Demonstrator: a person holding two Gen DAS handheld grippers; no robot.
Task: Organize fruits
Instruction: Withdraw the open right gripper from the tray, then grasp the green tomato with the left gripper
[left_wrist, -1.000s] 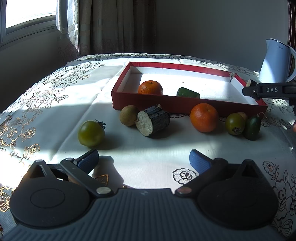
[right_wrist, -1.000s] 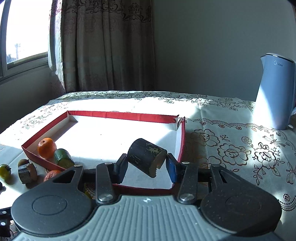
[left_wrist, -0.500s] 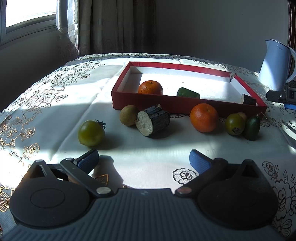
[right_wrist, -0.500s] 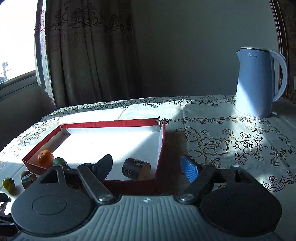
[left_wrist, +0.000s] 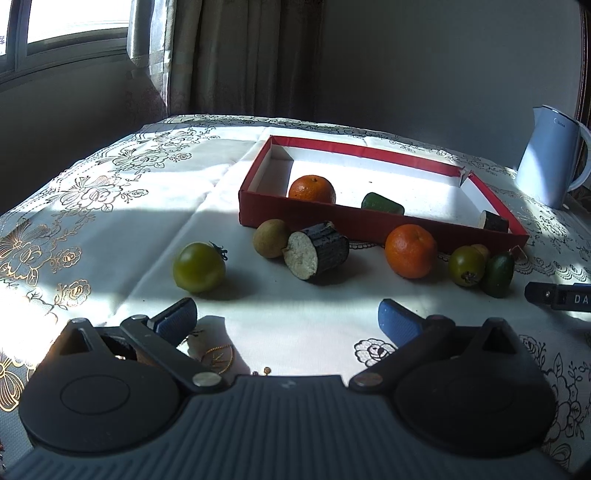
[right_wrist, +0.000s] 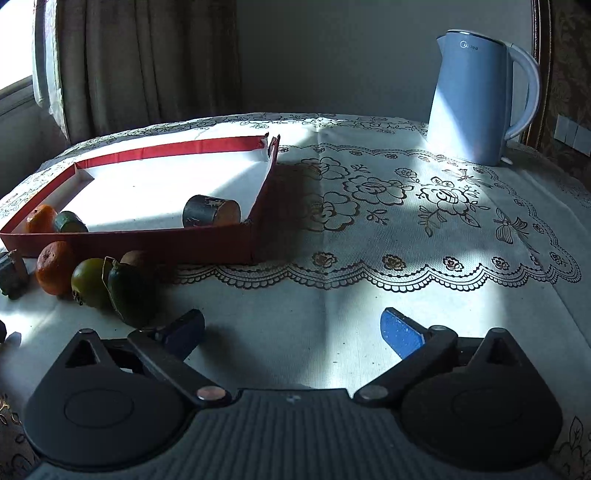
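The fruits sit in two groups. Inside the red box I see an orange, a green piece and a dark-skinned cut log-like chunk lying on its side in the near right corner, close to the box walls. Outside, along the box's front wall on the worktop, lie a green tomato, a brownish round fruit, a second dark chunk with a pale cut face, another orange, a smaller green tomato and a dark green fruit.

I judge I am between picks: one piece is in the box and six are left outside. My right tongs are opening, spread wide with nothing between them, just beside the dark green fruit. That fruit seems the natural next target; it calls for swinging left and straddling it without nudging the small tomato touching it. My left tongs are spread and empty too, low over the worktop near the green tomato. A blue kettle stands well apart.
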